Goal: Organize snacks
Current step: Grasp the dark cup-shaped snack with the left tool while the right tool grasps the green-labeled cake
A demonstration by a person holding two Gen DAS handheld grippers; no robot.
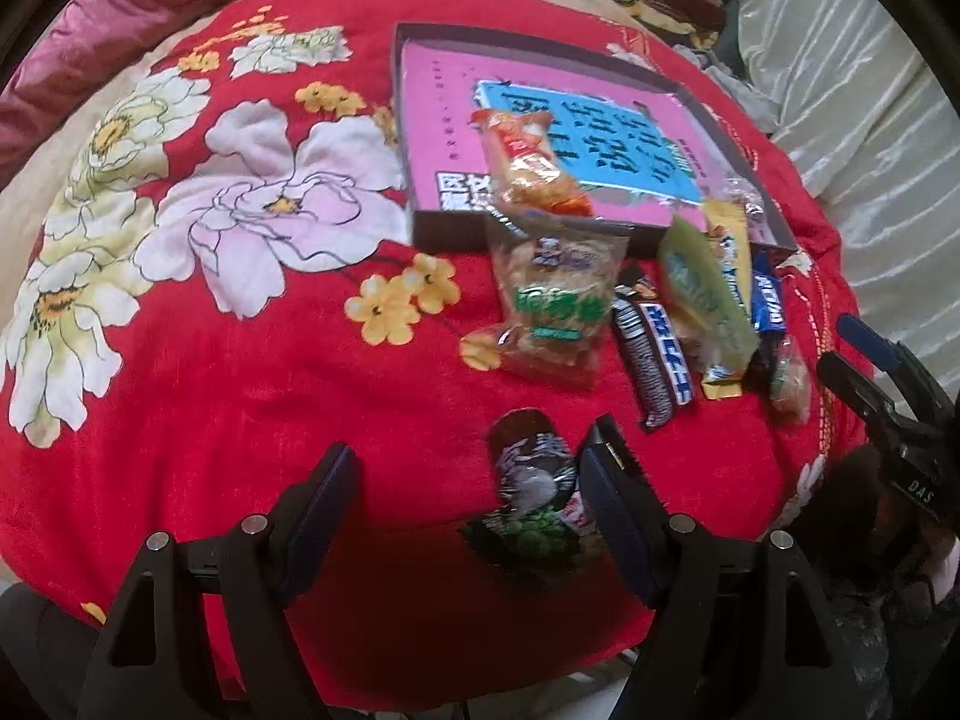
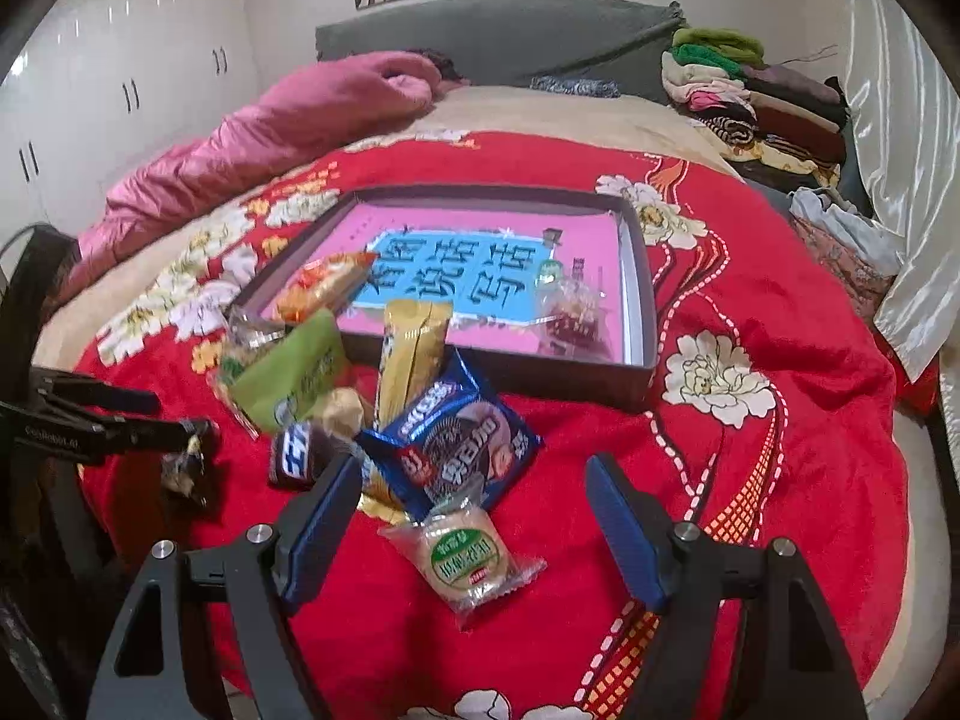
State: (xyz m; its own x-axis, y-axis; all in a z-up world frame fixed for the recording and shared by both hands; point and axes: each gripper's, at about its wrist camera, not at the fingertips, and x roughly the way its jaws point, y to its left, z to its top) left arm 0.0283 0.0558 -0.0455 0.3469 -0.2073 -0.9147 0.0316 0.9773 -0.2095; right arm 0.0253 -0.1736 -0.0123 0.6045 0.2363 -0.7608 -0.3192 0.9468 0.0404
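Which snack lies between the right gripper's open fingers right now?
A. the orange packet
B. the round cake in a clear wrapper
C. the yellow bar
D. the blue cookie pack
B: the round cake in a clear wrapper lies on the red blanket between the right gripper's spread fingers, untouched.

Bed w/ red floral blanket (image 2: 780, 312), grey headboard (image 2: 498, 48), white wardrobes (image 2: 120, 60).

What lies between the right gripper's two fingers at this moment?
In the right wrist view, a round biscuit in a clear wrapper lies on the red blanket between the open fingers of the right gripper; neither finger touches it.
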